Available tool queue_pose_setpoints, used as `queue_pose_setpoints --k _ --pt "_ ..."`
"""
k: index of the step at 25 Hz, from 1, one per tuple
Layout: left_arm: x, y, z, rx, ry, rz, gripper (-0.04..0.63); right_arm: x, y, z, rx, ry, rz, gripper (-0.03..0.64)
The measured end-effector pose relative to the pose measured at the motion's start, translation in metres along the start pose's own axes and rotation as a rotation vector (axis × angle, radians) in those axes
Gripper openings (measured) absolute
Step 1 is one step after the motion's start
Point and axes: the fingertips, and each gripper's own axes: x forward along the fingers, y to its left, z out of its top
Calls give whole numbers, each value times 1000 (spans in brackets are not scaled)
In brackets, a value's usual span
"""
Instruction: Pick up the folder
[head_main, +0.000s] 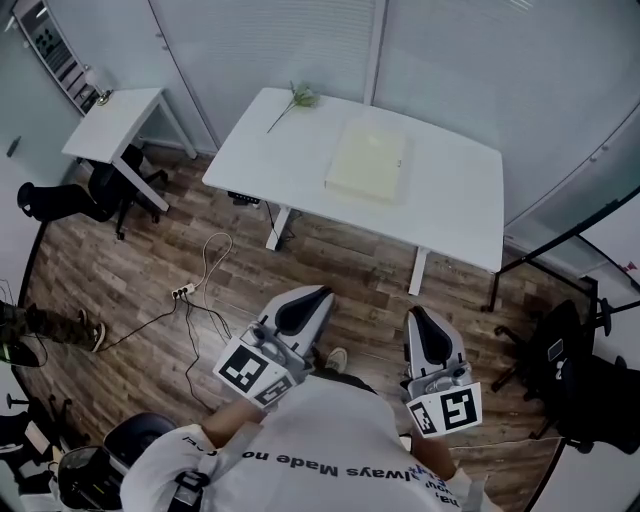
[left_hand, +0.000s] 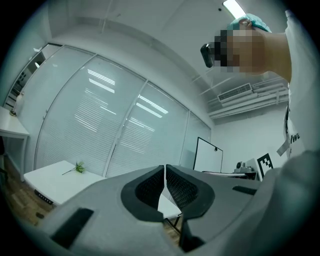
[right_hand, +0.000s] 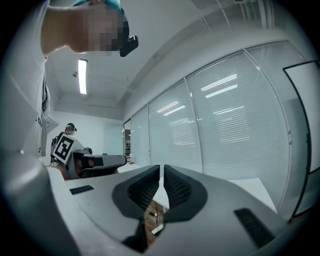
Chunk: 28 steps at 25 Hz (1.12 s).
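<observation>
Head view only: the folder (head_main: 368, 160) shows here and in neither gripper view; it lies flat on the white table (head_main: 450, 200), toward the far side, right of a flower sprig (head_main: 297, 100)
Also head view only: wood floor (head_main: 150, 270), a power strip with cables (head_main: 183, 292), a small side desk (head_main: 110, 120) and a dark office chair (head_main: 110, 190) at the left
Left gripper view only: a whiteboard (left_hand: 207, 155) against the far wall, and window blinds (left_hand: 100, 115) behind the table
Right gripper view only: the left gripper's marker cube (right_hand: 64, 146) seen from the side
Folder look: pale cream-yellow, roughly square, closed, fairly thick, its edges roughly in line with the table's
Folder place: well apart from both grippers, with the table's near edge and a strip of floor between
Left gripper (head_main: 305, 308): jaws pressed together, only a thin slit between the pads, nothing in them
Right gripper (head_main: 425, 330): jaws likewise pressed together and empty, held beside the left one over the floor
Hard to make out: any print on the folder is too small to tell
Cut off: the person's hands sit behind the marker cubes and the white shirt (head_main: 310, 450); in both gripper views the gripper body covers most of the table
</observation>
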Motion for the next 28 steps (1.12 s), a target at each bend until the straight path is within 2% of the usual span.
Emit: queue_pose_setpoints --k 13,28 --pt "59 48 -1 -2 1 -22 18 59 -42 -5 3 10 -16 28" --pt "156 175 27 -9 12 -35 18 208 -98 6 -4 30 -22 28"
